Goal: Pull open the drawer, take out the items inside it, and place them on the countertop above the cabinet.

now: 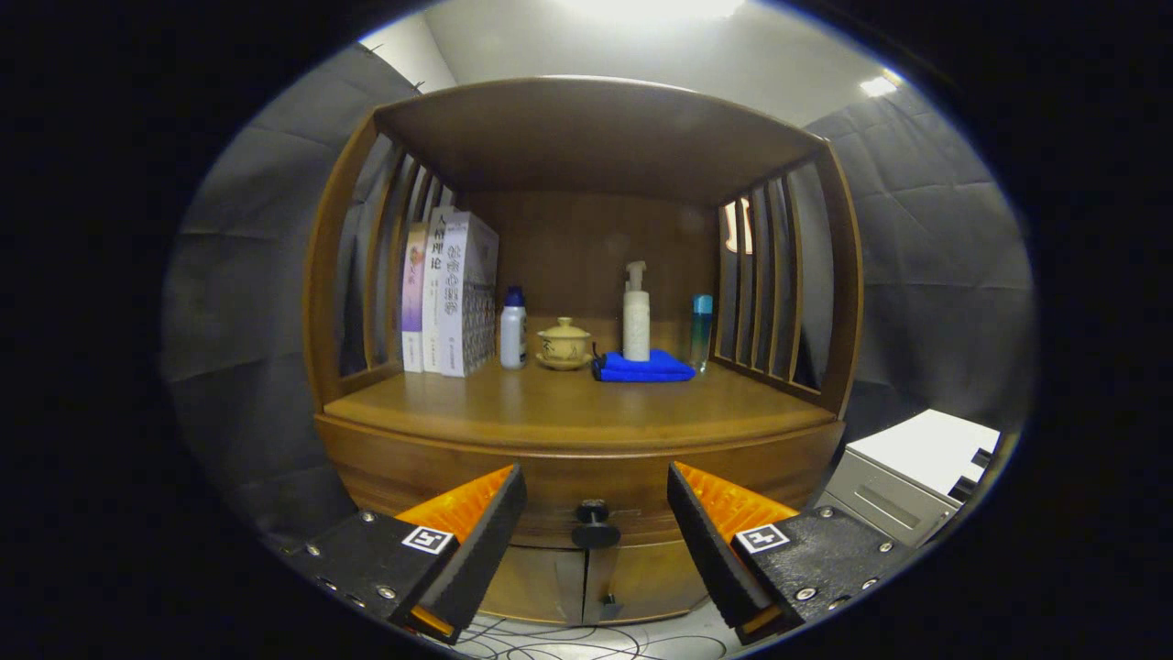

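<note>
Wooden countertop [568, 408] under grey-walled booth, claw [596, 500] wide apart before closed drawer's knob [594, 522]

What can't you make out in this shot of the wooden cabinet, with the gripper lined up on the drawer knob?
- Drawer contents: hidden in the gripper view by its shut front, the open gripper ahead of its knob.
- Whether the gripper's fingers touch the drawer front: the angle leaves it unclear.
- Lower cabinet doors: sides covered by the fingers.
- Grey unit beside the cabinet: cut off by the view's edge.
- Bottle behind the blue cloth: too small to identify.
</note>
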### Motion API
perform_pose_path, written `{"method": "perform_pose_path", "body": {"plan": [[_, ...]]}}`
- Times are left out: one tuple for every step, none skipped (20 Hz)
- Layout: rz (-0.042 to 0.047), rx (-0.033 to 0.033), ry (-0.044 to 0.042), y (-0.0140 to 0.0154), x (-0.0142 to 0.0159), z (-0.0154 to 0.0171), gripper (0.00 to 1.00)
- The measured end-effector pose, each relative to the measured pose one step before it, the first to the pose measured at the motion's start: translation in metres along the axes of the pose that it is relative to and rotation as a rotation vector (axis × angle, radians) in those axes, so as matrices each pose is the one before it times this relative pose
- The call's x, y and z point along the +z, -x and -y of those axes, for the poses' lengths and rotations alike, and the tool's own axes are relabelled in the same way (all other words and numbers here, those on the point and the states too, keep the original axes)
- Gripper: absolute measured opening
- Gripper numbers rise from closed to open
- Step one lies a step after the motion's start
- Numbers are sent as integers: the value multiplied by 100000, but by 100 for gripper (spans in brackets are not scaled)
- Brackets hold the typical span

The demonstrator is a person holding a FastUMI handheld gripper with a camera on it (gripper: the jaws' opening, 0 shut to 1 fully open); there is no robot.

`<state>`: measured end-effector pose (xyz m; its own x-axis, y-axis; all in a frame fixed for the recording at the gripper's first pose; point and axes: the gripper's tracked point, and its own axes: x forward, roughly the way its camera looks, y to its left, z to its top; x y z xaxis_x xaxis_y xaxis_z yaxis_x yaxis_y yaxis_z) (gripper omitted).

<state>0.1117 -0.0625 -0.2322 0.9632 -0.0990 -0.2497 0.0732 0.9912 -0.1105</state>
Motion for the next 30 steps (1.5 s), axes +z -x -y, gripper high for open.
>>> {"method": "perform_pose_path", "body": {"plan": [[-1047, -518, 224, -433, -764, 133, 96], [-1162, 43, 247, -514, -691, 152, 96], [-1511, 79, 258, -609, -934, 34, 96], [-2516, 386, -19, -577, -981, 31, 96], [-2470, 1235, -350, -366, -1065, -172, 96], [-1220, 1396, -533, -420, -573, -189, 96], [-1049, 1074, -560, -298, -515, -85, 96], [-1284, 868, -436, -348, -492, -51, 96], [-1184, 928, -273, -347, -533, -246, 95], [-543, 798, -62, -380, -257, -125, 95], [163, 28, 206, -230, -43, -19, 93], [-11, -619, 241, -276, -96, 189, 91], [-266, -131, 19, -424, -161, 205, 85], [-395, -333, -392, -151, -184, 144, 82], [-12, 2221, -1566, -245, -108, -334, 74], [206, 1358, -1586, -288, -103, -471, 65], [1020, 865, 289, -111, 33, -39, 57], [-48, 188, 669, 394, 169, 54, 49], [492, 352, 80, 40, -249, 33, 48], [584, 829, 95, -135, -94, -76, 47], [206, 1421, 1112, -227, -183, -87, 44], [392, 951, 562, 237, 59, 84, 42], [304, -39, -361, -74, -18, 48, 39], [149, -380, -473, 24, -39, 137, 38], [222, -429, 364, -65, -105, -38, 36], [-167, -15, 779, 50, 36, -27, 36], [-448, 394, 428, 48, -82, -5, 36], [-508, 448, -639, 229, -1, 57, 36], [56, 637, -1030, 185, -151, 44, 36], [255, -32, -1434, 491, 1, 2, 36]]}}
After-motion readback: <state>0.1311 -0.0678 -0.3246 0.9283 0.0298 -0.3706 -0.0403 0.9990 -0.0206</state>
